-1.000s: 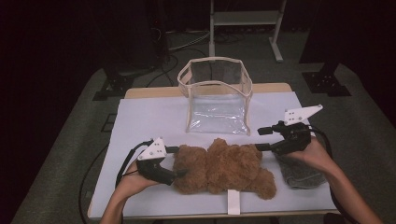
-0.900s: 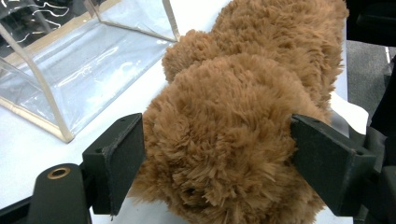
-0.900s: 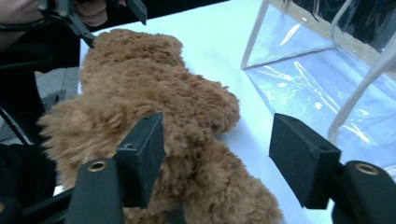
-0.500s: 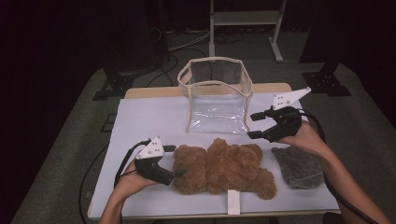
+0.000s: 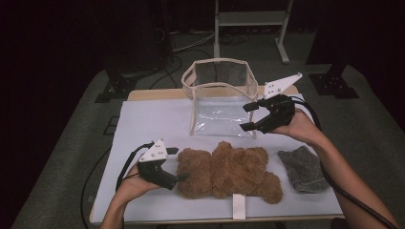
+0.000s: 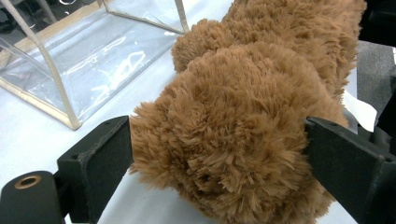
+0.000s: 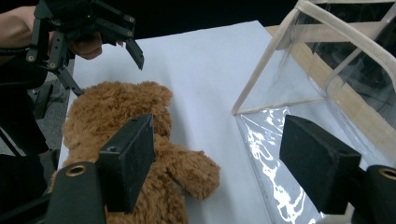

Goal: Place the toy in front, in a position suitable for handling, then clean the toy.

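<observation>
- Where the white table cover (image 5: 143, 119) spreads over the table, a brown teddy bear (image 5: 229, 171) lies flat along the near edge, its head toward the person's left and its legs toward the right.
- The left gripper (image 5: 174, 164) sits at the bear's head; in the left gripper view both black jaws stand on either side of the furry head (image 6: 233, 126), with the fur pressing against their inner faces.
- Whether those jaws truly squeeze the head or only bracket it is hard to judge, since the plush fur hides the contact; they look closed onto it.
- The left hand (image 5: 136, 181) rests low on the cover behind its gripper, and a black cable trails off the table's left side.
- The right gripper (image 5: 249, 117) hangs above the table, just in front of the right front corner of the clear bag (image 5: 219, 102), with its jaws spread wide and nothing between them.
- In the right gripper view, the spread jaws frame bare cover, with the bear's leg (image 7: 191, 170) to one side and the bag's cream-trimmed corner (image 7: 261, 70) to the other.
- The bag stands upright and open-topped behind the bear, clear of it.
- A grey knitted cloth (image 5: 303, 169) lies on the cover just beside the bear's feet, under the right forearm.
- A white tag (image 5: 238, 207) sticks out from the bear's underside toward the table's near edge.
</observation>
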`<state>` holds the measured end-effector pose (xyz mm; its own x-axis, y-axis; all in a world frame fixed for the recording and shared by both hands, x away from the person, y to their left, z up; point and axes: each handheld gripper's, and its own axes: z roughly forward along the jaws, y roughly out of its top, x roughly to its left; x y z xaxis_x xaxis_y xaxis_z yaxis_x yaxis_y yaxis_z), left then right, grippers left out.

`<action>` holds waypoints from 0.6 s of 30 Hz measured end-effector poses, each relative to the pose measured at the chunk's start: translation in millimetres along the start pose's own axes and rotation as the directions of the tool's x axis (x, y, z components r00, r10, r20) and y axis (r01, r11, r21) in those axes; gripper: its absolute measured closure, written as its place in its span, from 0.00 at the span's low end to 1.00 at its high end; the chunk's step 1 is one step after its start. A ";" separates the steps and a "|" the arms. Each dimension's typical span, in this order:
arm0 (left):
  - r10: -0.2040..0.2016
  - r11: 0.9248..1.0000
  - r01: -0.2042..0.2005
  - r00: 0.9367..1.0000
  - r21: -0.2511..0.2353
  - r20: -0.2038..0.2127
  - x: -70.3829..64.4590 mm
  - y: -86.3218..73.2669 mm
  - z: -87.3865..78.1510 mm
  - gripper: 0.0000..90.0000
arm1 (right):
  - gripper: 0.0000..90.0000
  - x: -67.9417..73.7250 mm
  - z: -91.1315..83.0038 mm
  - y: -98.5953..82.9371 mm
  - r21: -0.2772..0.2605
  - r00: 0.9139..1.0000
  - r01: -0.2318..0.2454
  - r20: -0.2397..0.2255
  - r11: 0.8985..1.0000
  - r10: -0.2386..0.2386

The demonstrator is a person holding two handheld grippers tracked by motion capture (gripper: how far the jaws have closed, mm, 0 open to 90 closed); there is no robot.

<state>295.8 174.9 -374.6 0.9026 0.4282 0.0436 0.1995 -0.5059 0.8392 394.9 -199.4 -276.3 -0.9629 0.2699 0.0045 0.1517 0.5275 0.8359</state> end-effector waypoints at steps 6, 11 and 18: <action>0.000 1.000 0.000 1.000 -0.006 -0.001 0.7 1.2 -1.1 0.09 | 0.27 -2.7 9.9 7.6 0.015 1.000 0.010 -0.008 1.000 -0.010; 0.001 1.000 -0.001 1.000 -0.010 0.003 0.5 2.7 -0.6 0.09 | 0.27 -6.1 18.0 14.0 0.026 1.000 0.011 -0.013 1.000 -0.011; -0.002 1.000 0.002 1.000 -0.007 0.001 1.5 1.4 -2.7 0.08 | 0.27 -12.6 26.2 23.9 0.038 1.000 0.018 -0.015 0.999 -0.018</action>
<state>296.5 176.8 -371.9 0.9025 0.4285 0.0420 0.1983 -0.5003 0.8428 416.5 -169.1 -270.7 -0.9686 0.2487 -0.0021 0.1426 0.5624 0.8145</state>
